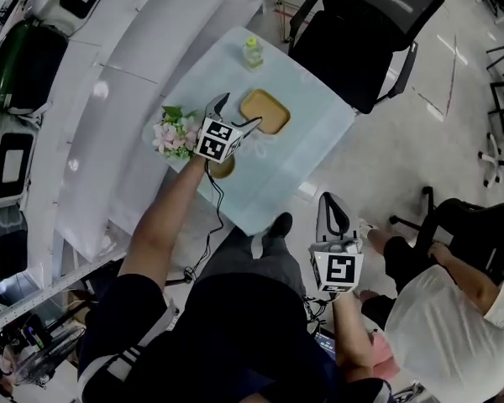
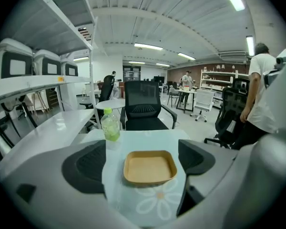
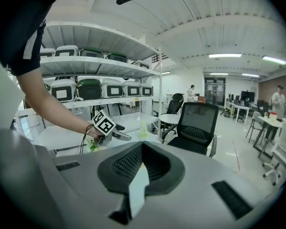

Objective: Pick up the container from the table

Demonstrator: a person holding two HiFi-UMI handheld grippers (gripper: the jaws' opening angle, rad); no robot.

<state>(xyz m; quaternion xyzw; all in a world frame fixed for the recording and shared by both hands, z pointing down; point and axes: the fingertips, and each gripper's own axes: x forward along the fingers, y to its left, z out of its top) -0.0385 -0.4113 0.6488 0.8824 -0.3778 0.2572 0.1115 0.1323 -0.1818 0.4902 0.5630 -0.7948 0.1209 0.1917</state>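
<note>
One view, left gripper's, frames container [image 2: 149,167] between parted left claw [image 2: 143,159].

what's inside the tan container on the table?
Nothing visible: the container shows a bare tan floor in the left gripper view. The inner face of its near wall is hidden behind the rim. Whatever lies under it on the table is covered.

Jaws of left gripper [image 1: 239,111] stand wide apart, and the container [image 2: 150,167] lies in line between them. Bare cloth of table [image 1: 311,154] shows on its near and right sides. Behind-left stands a bottle [image 2: 110,125], apart from the container. At the gripper's left, flowers [image 1: 176,133] crowd in. An office chair [image 1: 365,32] blocks the table's far edge. A white counter [image 1: 151,49] runs along the left. To the right is open floor [image 1: 386,158].
</note>
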